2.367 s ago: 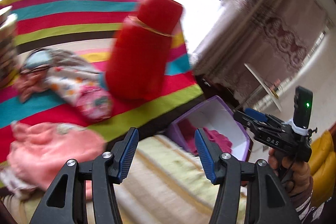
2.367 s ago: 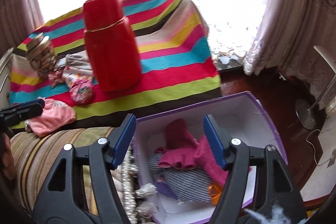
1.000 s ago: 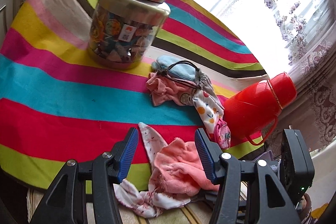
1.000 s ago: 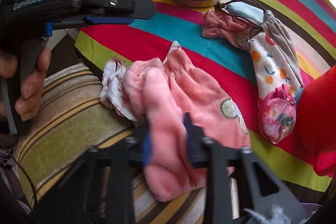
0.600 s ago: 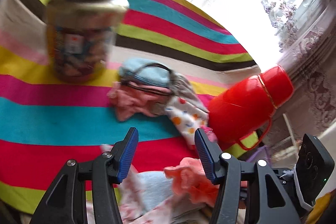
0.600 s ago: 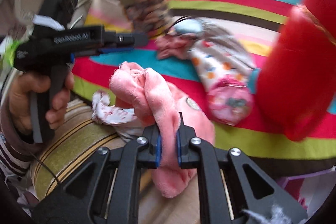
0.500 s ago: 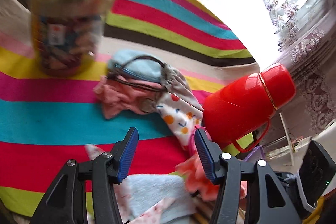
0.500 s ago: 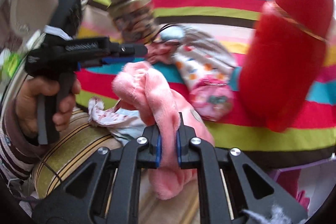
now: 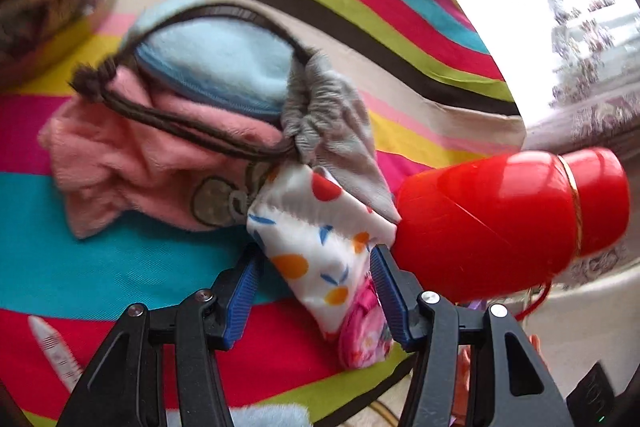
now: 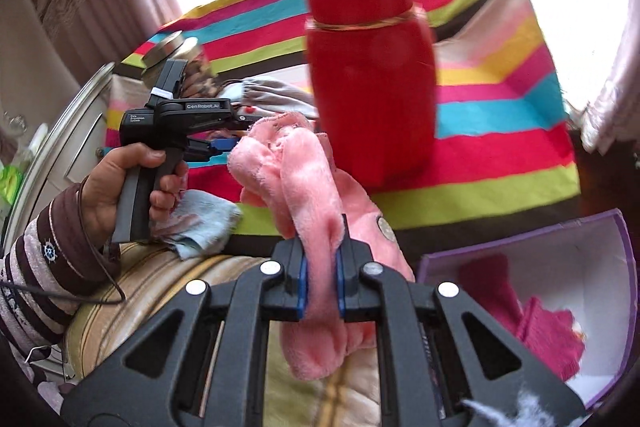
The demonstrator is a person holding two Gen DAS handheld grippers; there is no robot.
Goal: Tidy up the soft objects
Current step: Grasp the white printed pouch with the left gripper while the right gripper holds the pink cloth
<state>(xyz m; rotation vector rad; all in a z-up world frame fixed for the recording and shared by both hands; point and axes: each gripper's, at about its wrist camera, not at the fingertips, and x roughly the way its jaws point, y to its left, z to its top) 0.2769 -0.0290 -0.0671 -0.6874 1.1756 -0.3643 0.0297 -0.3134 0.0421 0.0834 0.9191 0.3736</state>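
My right gripper [image 10: 320, 287] is shut on a pink plush garment [image 10: 304, 187], which hangs lifted off the striped cloth, just left of the purple box [image 10: 624, 267]. Magenta clothes [image 10: 540, 331] lie in that box. My left gripper [image 9: 316, 267] is open, its blue pads on either side of a white fruit-print pouch [image 9: 316, 227], close to its edges. A small pink pouch [image 9: 364, 331] lies under that pouch's lower end. Beyond it sits a grey drawstring bag [image 9: 328, 123] with a light blue piece [image 9: 216, 63] and a pink fleece piece [image 9: 132, 163].
A tall red thermos [image 10: 372, 87] stands on the striped tablecloth [image 10: 500, 147], right beside the fruit-print pouch. A glass jar [image 10: 172, 51] stands at the far left. A light blue cloth [image 10: 200, 223] lies at the table edge over a beige striped cushion [image 10: 192, 291].
My left gripper has come forward and down, so the fruit-print pouch now sits between its fingers. My right gripper shut on the pink garment, lifted it and swung right toward the purple box.
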